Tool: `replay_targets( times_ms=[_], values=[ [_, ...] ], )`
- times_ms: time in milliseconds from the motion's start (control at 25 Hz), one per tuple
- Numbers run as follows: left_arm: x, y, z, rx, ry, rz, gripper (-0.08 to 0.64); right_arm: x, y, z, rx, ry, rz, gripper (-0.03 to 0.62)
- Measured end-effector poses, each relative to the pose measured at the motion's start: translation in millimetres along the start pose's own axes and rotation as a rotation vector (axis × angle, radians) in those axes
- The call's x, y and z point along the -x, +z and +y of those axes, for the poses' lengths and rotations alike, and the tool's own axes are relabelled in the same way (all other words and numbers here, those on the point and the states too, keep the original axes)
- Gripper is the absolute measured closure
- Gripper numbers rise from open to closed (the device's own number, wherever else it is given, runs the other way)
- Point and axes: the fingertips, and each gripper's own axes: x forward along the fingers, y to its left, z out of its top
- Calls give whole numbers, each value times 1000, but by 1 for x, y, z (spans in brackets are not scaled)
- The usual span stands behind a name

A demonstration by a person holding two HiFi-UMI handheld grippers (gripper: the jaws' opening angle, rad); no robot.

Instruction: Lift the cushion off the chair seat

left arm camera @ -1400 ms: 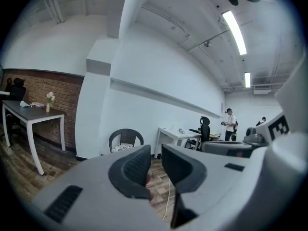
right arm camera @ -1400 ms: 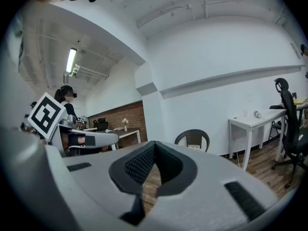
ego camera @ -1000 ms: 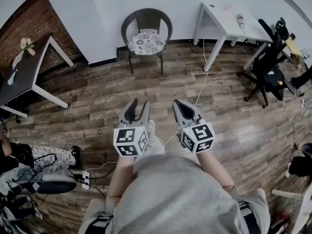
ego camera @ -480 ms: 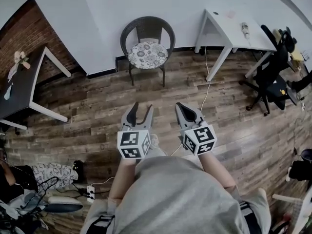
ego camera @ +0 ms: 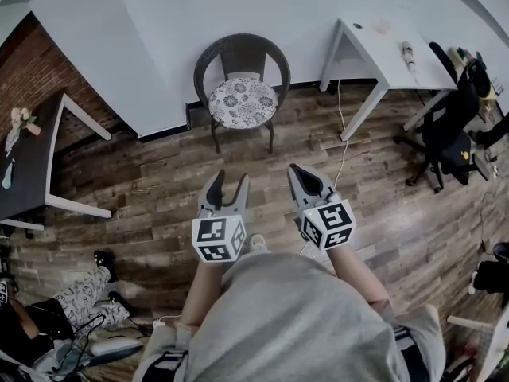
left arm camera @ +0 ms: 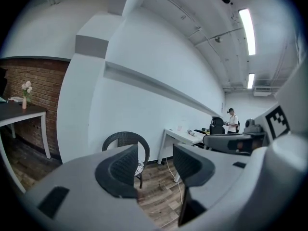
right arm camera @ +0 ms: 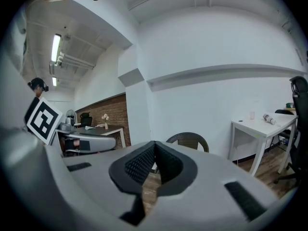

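A round floral cushion (ego camera: 242, 102) lies on the seat of a dark wicker chair (ego camera: 242, 54) against the white wall, well ahead of both grippers. My left gripper (ego camera: 229, 181) is held out over the wood floor; its jaws have just been opening and stand open with nothing between them. In the left gripper view the chair (left arm camera: 126, 141) shows beyond the left gripper (left arm camera: 156, 162), with a sliver of the cushion (left arm camera: 139, 169) beside the jaw. My right gripper (ego camera: 298, 172) is shut on nothing, its pads (right arm camera: 144, 162) meeting. The chair (right arm camera: 188, 139) rises behind them.
A white table (ego camera: 382, 46) stands right of the chair, with a cable (ego camera: 343, 142) trailing from it over the floor. A black office chair (ego camera: 445, 126) is further right. A dark table (ego camera: 32, 157) and brick wall are at the left. Someone's legs (ego camera: 75, 301) lie at lower left.
Both grippers have travelled forward over the floor and the chair now sits nearer in the head view. The left jaws stand wider apart than before.
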Motion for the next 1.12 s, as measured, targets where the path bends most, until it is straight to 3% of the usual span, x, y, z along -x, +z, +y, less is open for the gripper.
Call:
replay_targets(
  times_ms=[800, 1120],
  values=[
    [-126, 17, 107, 34, 5, 23, 344, -144, 0, -37, -15, -20, 68, 592],
    [-172, -11, 122, 59, 31, 53, 344, -179, -16, -59, -28, 21, 84, 592]
  ],
)
